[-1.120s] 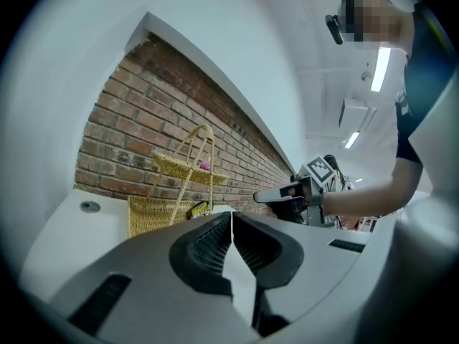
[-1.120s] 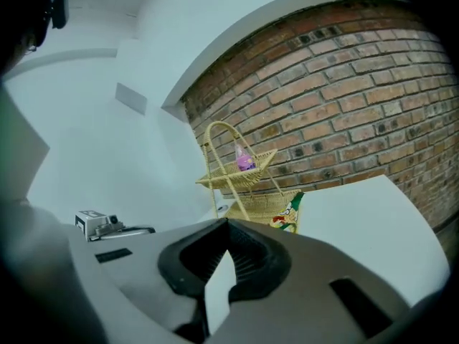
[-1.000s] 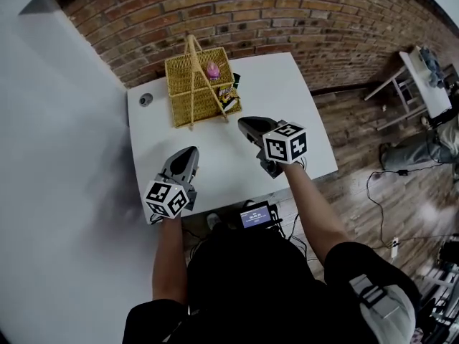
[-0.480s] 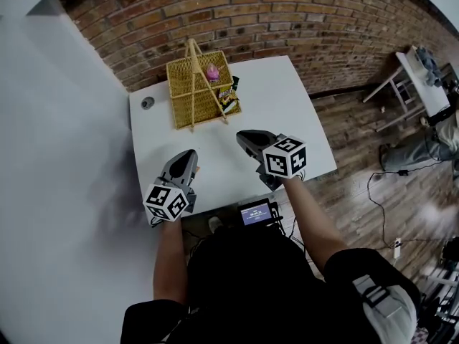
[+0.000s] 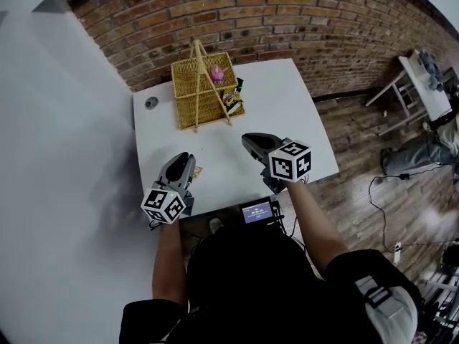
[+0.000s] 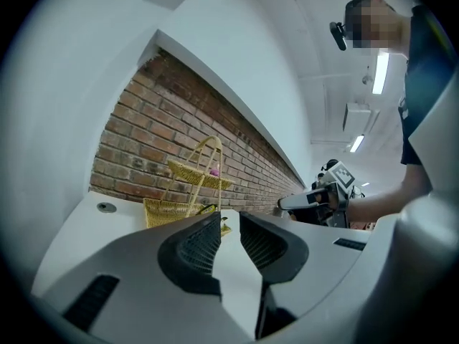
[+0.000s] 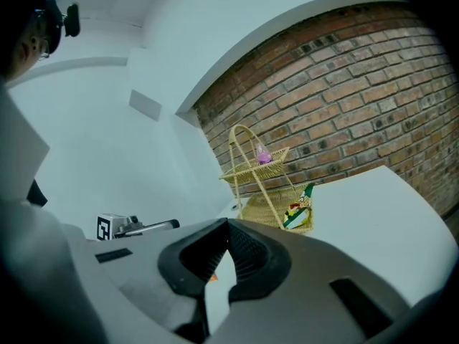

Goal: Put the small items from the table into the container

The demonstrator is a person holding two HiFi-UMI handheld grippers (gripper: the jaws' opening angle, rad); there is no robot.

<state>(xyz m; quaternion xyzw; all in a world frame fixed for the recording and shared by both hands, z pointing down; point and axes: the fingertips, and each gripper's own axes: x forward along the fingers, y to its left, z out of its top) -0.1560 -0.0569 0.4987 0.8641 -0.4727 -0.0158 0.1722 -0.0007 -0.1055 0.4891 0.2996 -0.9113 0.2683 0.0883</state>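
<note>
One small orange item (image 5: 199, 170) lies loose on the white worktop (image 5: 287, 113), just beside the tip of the left gripper (image 5: 184, 159) and well short of the container. What it is, I cannot tell at this size. The container is a two-tier wicker basket (image 5: 203, 88) at the far edge of the worktop by the brick wall. It already holds a pink item (image 5: 216, 72) on its upper tier and a colourful packet (image 5: 232, 99) leaning out of the lower one.

The left gripper's jaws are opening, with a narrow gap between the ribbed pads and nothing in it. The right gripper (image 5: 249, 141) is closed and empty, and hovers over the bare middle of the worktop.

I judge the step in hand to be the pick-up of this last loose piece. The next move calls for the left jaws to part further, drop over the orange item and close on it. The item must then be carried across to the basket and lowered past the tall handle.

Against the earlier head views, the orange item now shows where no such piece could be seen beside the left gripper. Both grippers sit a little nearer the person, and the left jaws, shut then, have begun to part.
</note>
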